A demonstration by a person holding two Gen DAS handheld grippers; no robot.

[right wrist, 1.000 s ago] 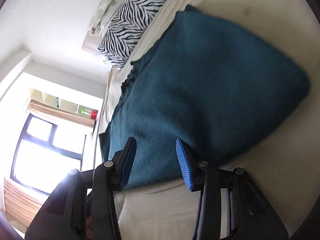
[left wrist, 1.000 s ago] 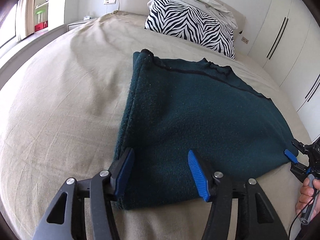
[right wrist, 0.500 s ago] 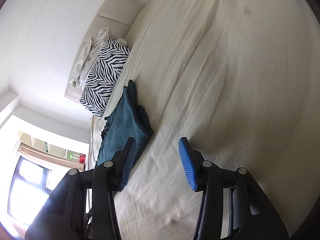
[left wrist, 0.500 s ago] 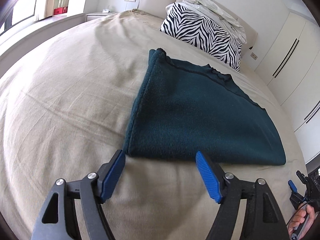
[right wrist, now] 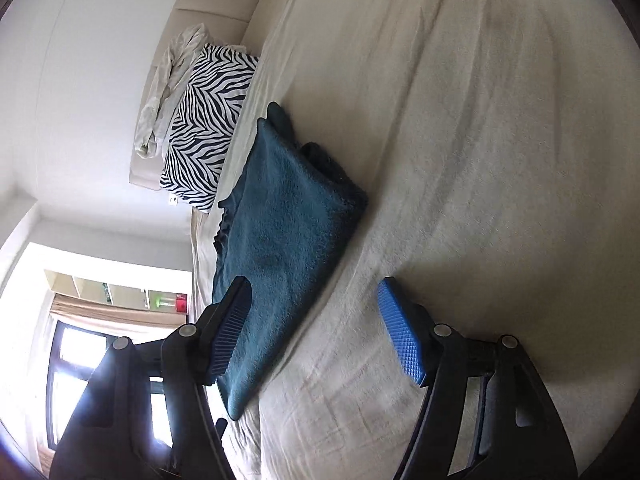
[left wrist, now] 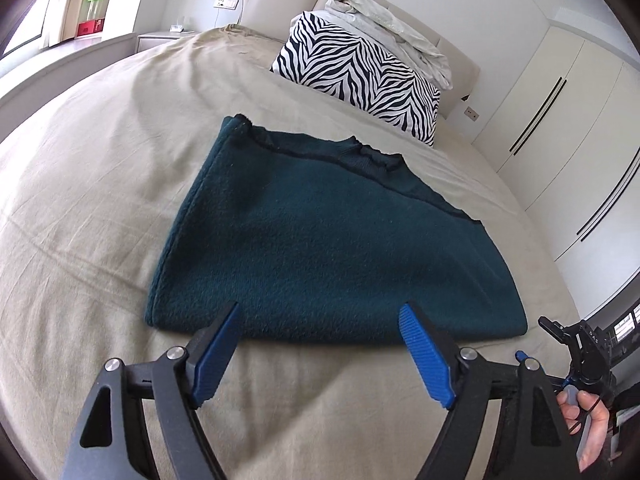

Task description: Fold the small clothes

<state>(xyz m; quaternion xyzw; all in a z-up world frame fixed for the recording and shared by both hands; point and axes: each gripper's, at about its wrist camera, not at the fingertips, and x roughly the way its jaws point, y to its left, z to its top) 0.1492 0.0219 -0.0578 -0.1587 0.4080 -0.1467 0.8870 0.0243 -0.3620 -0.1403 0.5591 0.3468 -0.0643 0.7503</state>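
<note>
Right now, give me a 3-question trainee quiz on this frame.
1. True or false: the left gripper grips the teal fleece garment.
2. What lies on top of the zebra-print pillow? A) crumpled white bedding B) a book C) a towel
3. Fill in: the garment lies on the ____ bedsheet.

Key: 1 false, its jaws are opening with nothing clamped between them; 2 A, the crumpled white bedding; 3 beige.

Fuzzy matt teal fleece garment (left wrist: 320, 240) on a creased, matt beige cloth bedsheet (left wrist: 100, 200) — zebra-print fabric pillow (left wrist: 360, 76).
</note>
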